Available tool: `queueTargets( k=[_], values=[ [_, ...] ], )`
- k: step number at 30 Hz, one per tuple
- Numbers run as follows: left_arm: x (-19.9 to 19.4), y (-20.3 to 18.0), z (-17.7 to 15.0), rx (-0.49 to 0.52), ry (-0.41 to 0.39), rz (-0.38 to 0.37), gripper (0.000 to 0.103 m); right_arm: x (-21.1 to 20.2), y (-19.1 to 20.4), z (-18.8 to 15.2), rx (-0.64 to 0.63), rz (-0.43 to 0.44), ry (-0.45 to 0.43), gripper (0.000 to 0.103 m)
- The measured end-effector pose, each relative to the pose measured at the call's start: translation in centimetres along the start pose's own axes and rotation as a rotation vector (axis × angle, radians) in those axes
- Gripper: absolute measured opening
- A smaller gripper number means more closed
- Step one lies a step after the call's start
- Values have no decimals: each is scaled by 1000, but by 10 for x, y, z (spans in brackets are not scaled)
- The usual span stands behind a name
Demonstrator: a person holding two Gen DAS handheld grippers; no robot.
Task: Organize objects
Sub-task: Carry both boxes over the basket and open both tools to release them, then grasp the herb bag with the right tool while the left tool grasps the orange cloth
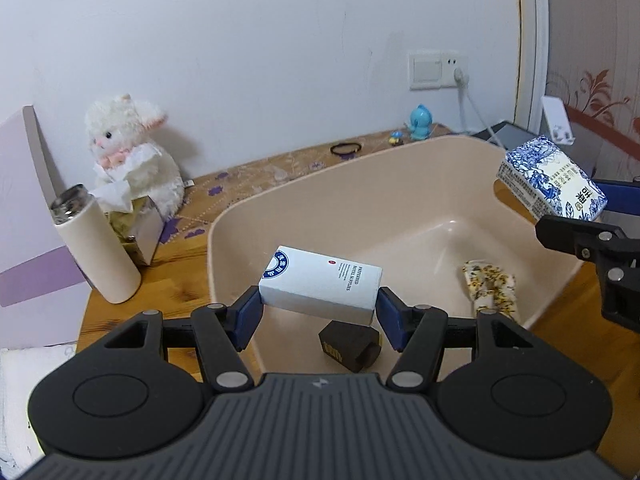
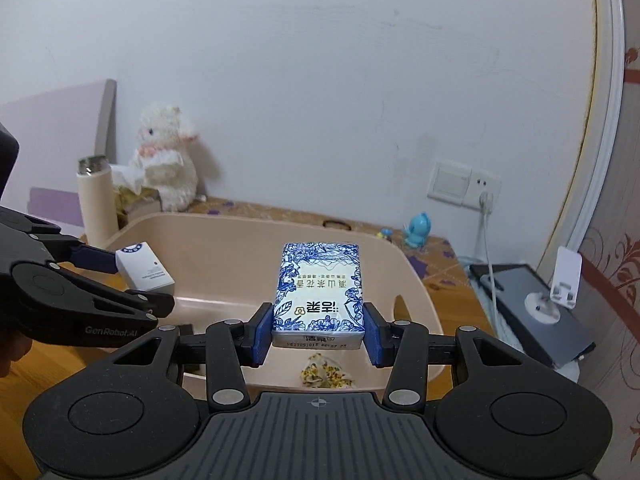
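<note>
My left gripper [image 1: 319, 314] is shut on a white box with blue print [image 1: 320, 285] and holds it above the near-left part of a beige plastic basin [image 1: 312, 192]. My right gripper [image 2: 318, 334] is shut on a blue-and-white floral tissue pack [image 2: 319, 292] and holds it above the basin [image 2: 224, 232]. The tissue pack also shows at the right of the left wrist view [image 1: 550, 178]. The white box shows at the left of the right wrist view [image 2: 145, 268]. Inside the basin lie a dark brown box [image 1: 350, 346] and a yellow-flowered cloth piece [image 1: 490, 286].
On the wooden table left of the basin stand a cream bottle [image 1: 96, 246], an opened tissue box [image 1: 136, 220] and a white plush rabbit [image 1: 134, 148]. A black hair tie [image 1: 346, 148] and a blue toy [image 1: 420, 122] lie behind. A dark tablet [image 2: 536, 304] lies at the right.
</note>
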State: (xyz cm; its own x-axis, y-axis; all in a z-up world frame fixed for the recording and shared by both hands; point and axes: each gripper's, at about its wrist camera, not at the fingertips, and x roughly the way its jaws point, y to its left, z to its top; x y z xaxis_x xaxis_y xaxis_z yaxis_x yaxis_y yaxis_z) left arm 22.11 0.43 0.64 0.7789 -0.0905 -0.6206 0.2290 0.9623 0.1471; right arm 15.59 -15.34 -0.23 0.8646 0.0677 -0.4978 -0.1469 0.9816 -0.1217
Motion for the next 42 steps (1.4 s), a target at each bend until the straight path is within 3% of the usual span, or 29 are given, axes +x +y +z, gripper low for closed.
queueTargets(
  k=[6, 12, 15, 18, 20, 27, 34, 42],
  values=[
    [26, -8, -3, 1, 67, -8, 64, 28, -4, -8, 22, 5, 74, 43],
    [29, -9, -2, -4, 80, -16, 64, 36, -7, -13, 46, 19, 107, 43],
    [28, -8, -2, -19, 88, -28, 65, 33, -6, -12, 40, 5, 100, 53],
    [21, -8, 0, -23, 79, -33, 67, 23, -7, -10, 50, 9, 72, 53],
    [14, -8, 0, -25, 62, -27, 82, 13, -8, -8, 59, 7, 50, 57],
    [-22, -2, -1, -34, 12, -8, 91, -23, -7, -9, 51, -13, -4, 78],
    [-56, 8, -14, -33, -5, -12, 91, -45, -5, -22, 34, -11, 9, 87],
    [-64, 17, -45, -38, 52, -21, 91, -46, -5, -48, 31, 13, 92, 92]
  ],
)
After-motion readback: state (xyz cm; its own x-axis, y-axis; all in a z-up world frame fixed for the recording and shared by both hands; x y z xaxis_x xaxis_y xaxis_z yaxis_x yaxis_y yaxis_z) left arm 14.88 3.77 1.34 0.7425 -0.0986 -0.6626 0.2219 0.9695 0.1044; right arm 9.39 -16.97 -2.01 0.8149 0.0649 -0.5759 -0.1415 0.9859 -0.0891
